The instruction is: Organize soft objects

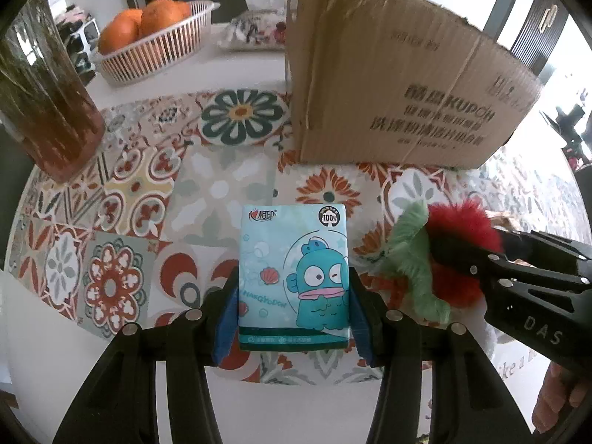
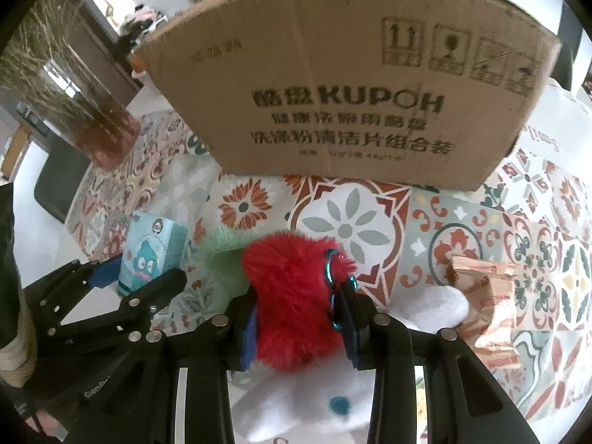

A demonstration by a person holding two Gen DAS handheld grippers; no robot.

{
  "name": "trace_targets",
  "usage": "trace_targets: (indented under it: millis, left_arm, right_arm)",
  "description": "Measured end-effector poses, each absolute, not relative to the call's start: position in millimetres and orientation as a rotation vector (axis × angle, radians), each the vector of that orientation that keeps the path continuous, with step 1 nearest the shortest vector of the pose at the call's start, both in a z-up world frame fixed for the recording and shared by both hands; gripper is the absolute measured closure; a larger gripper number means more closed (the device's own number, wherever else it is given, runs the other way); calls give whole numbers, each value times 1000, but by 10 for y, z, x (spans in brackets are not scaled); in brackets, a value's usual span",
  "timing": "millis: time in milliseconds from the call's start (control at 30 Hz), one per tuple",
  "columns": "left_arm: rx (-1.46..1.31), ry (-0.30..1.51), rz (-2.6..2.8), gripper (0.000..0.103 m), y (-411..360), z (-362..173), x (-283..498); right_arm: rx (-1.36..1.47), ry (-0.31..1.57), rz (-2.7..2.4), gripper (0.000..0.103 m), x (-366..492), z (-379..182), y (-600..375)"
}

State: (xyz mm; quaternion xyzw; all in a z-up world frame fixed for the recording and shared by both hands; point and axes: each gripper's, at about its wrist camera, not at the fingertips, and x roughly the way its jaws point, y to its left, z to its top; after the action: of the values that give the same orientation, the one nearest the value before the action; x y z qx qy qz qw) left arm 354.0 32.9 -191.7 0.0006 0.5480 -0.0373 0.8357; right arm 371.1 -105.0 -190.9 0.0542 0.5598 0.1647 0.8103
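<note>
Trouble could come if a soft thing slips out before it gets to the cardboard box (image 2: 333, 85) behind. The left gripper (image 1: 294, 307) squeezes the blue tissue pack (image 1: 294, 277) by its 2 sides, and the right gripper (image 2: 298, 314) squeezes the red fluffy toy (image 2: 292, 292), both just above the patterned mat (image 1: 122, 199). The toy is squishy and its green part (image 2: 225, 262) hangs loose, so it could catch on the box edge or bump the tissue pack close beside it.

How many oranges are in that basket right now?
3 visible: all in the white basket at far left of the table, two oranges in front, a third behind them. More may be hidden beneath.
</note>
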Motion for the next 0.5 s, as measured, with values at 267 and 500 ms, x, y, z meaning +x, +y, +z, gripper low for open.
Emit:
trace_targets:
  millis: [267, 500]
  left_arm:
    - [17, 1096, -87, 52, 227, -1625, 3522]
    - [18, 1057, -105, 52, 191, -1426, 3502]
  right_arm:
    - [168, 1139, 314, 68, 3633, -1767, -1189]
    - [212, 1093, 301, 85, 3568, -1624, -1297]
